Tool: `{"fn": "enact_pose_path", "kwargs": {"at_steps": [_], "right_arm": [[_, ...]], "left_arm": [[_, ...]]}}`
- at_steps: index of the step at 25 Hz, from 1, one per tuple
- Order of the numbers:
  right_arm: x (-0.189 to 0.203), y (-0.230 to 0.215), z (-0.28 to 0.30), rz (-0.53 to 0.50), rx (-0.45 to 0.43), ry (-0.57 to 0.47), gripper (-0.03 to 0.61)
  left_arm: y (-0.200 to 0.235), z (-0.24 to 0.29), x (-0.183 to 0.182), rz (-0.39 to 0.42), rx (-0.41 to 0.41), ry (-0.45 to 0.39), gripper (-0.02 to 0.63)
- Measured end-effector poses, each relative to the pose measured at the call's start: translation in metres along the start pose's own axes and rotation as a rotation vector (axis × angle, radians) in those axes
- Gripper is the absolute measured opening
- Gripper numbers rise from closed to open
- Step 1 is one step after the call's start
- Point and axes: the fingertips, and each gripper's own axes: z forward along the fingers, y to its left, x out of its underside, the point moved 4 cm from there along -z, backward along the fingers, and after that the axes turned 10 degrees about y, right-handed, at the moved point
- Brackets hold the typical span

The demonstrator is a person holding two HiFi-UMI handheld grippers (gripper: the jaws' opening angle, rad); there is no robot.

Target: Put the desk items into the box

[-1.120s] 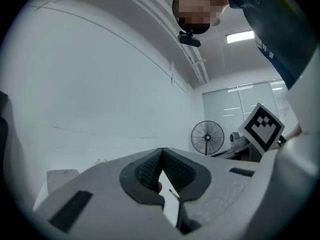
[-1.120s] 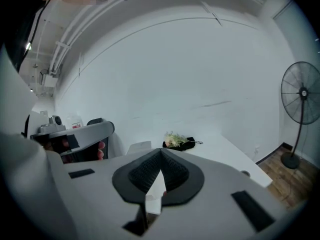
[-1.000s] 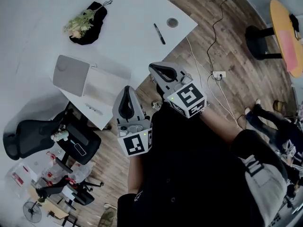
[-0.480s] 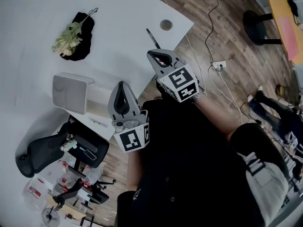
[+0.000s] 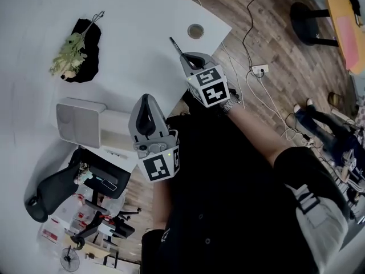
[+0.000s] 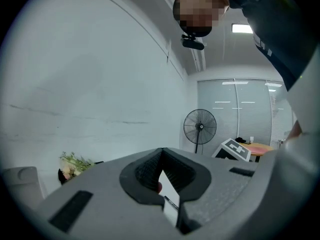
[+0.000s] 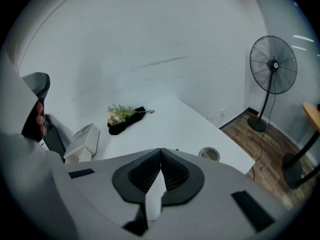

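Observation:
A white desk [image 5: 137, 21] carries a black pen [image 5: 174, 43], a flower sprig in black wrap [image 5: 74, 49] and a pale box [image 5: 117, 124] with its grey lid [image 5: 78, 121] beside it. My right gripper [image 5: 191, 56] is shut and empty, its tips at the desk's edge just over the pen's near end. My left gripper [image 5: 147, 99] is also shut with nothing in it, hovering beside the box. The left gripper view shows the pen [image 6: 171, 202] below its jaws and the sprig [image 6: 75, 162]. The right gripper view shows the sprig [image 7: 125, 115] and the box [image 7: 84, 138].
A round cable grommet [image 5: 195, 31] sits in the desk near the pen. A black office chair [image 5: 85, 176] stands below the box side. Cables and a power strip [image 5: 257, 69] lie on the wood floor. A standing fan [image 7: 272, 66] is at the right.
My right gripper has moved forward to the desk edge, over the pen's near end. My left gripper has shifted slightly toward the box. Both stay shut.

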Motion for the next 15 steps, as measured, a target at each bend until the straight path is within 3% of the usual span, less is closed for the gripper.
{"fn": "enact_pose_path", "kwargs": {"at_steps": [8,15], "right_arm": [[0.0,-0.034,0.038,0.066,0.014,0.088,0.054],[0.031,-0.043,0.083,0.095,0.024,0.239,0.101]], "left_arm": [[-0.002,0.035,0.007,0.001,0.032,0.063,0.008],[0.006,0.046,0.021,-0.005,0.034,0.112,0.008]]}}
